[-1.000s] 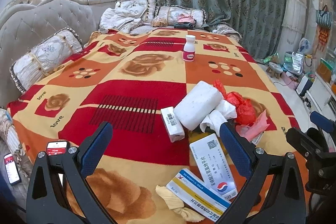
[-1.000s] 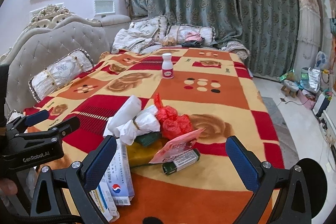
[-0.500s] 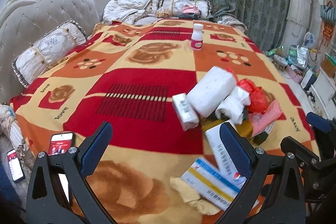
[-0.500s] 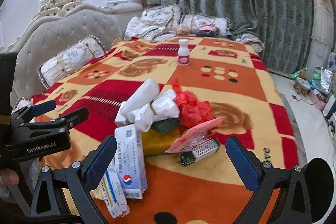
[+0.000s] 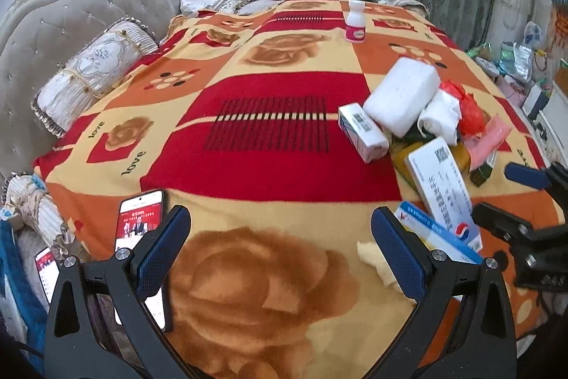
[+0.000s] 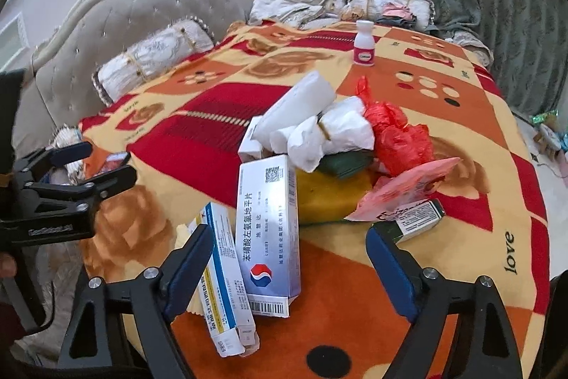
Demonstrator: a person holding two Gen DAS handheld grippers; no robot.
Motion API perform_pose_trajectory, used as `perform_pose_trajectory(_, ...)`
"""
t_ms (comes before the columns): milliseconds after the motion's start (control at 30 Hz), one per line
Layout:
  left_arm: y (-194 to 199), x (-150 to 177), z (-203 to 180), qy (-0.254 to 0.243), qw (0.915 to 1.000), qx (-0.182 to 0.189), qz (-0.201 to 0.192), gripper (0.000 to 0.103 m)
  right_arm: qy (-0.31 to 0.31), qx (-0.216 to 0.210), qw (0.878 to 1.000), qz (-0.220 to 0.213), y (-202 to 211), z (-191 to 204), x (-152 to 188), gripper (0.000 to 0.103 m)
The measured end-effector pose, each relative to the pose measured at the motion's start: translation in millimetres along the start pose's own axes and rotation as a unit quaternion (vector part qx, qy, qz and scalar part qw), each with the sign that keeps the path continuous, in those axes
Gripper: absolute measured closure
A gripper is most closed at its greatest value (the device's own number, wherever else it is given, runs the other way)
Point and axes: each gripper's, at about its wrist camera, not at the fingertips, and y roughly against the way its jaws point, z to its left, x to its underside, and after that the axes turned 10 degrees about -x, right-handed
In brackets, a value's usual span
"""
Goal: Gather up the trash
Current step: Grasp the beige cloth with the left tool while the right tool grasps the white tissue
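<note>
Left wrist view: we hold the left gripper (image 5: 280,251) wide, nothing between its jaws, over bare blanket (image 5: 269,162). The trash pile (image 5: 422,116) lies to its right on the bed; a phone (image 5: 140,219) lies just beside the left finger. We judge this gripper is parked off the pile, so the other has room.

Right wrist view: the right gripper (image 6: 287,258) points down at the near edge of the pile. Its jaws are closing, with the white box (image 6: 268,226) lying between them, pads not yet pressing. The striped box (image 6: 223,283) touches the white box at its left. Tissue (image 6: 326,134), a red bag (image 6: 397,134) and a pink packet (image 6: 408,187) lie behind. A bottle (image 6: 364,43) stands well apart.
</note>
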Motion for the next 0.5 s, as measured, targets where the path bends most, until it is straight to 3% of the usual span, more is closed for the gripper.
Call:
perform_pose_trajectory(300, -6, 17, -1, -0.002, 0.9992, 0.025, 0.032, 0.003, -0.009, -0.009, 1.0, 0.027, -25, -4, -8, 0.022)
perform_pose_trajectory(367, -11, 23, -11, -0.013, 0.9977, 0.042, 0.052, 0.013, -0.004, -0.006, 1.0, 0.026, -24, -2, -8, 0.022)
perform_pose_trajectory(500, -23, 30, -29, -0.015, 0.9935, 0.074, 0.085, 0.022, -0.011, 0.008, 1.0, 0.023, -19, -11, -6, 0.022)
